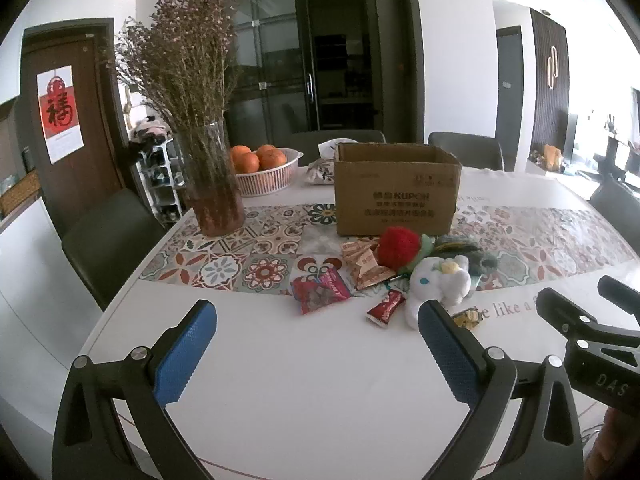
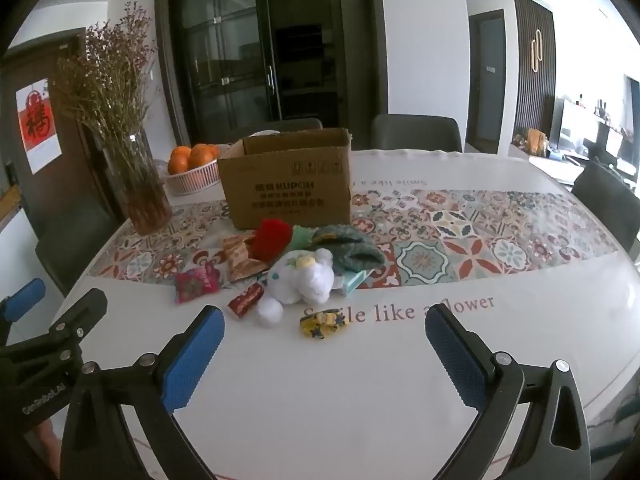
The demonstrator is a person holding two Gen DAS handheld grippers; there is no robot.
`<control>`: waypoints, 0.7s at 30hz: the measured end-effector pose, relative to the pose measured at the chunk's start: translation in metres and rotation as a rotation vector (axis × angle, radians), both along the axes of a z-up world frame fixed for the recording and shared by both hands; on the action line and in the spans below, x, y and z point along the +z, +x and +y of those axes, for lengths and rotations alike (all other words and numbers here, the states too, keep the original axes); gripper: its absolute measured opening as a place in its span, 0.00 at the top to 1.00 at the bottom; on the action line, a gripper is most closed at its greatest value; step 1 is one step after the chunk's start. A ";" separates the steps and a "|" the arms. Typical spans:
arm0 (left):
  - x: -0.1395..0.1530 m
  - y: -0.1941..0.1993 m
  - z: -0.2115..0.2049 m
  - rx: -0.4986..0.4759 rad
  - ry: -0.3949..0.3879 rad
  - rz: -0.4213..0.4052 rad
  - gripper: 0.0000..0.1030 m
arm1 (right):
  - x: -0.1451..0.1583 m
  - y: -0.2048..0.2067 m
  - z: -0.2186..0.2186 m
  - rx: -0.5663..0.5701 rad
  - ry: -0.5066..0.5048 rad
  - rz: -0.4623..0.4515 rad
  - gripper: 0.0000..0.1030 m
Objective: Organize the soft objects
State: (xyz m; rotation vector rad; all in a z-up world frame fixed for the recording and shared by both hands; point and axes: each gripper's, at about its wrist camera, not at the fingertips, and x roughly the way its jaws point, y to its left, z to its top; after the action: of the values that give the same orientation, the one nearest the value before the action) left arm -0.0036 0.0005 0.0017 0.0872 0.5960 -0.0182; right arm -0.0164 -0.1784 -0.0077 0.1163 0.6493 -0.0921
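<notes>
A pile of soft things lies in front of an open cardboard box: a white plush toy, a red pompom, a green knitted piece. Snack packets and a small yellow toy lie beside them. My left gripper is open and empty, short of the pile. My right gripper is open and empty, just before the yellow toy.
A glass vase of dried flowers and a basket of oranges stand at the back left. Dark chairs ring the white table.
</notes>
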 end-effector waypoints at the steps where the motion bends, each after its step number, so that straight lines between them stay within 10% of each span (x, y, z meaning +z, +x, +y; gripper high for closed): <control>1: 0.000 0.000 0.000 -0.001 0.000 0.000 0.00 | 0.000 0.000 0.000 0.000 0.001 0.000 0.01; 21: -0.001 0.001 -0.001 -0.006 -0.003 0.004 0.00 | 0.000 0.000 0.000 -0.001 0.002 0.000 0.01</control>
State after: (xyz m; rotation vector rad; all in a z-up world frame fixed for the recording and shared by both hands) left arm -0.0030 -0.0005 0.0005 0.0865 0.5993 -0.0252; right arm -0.0162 -0.1782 -0.0078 0.1181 0.6494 -0.0920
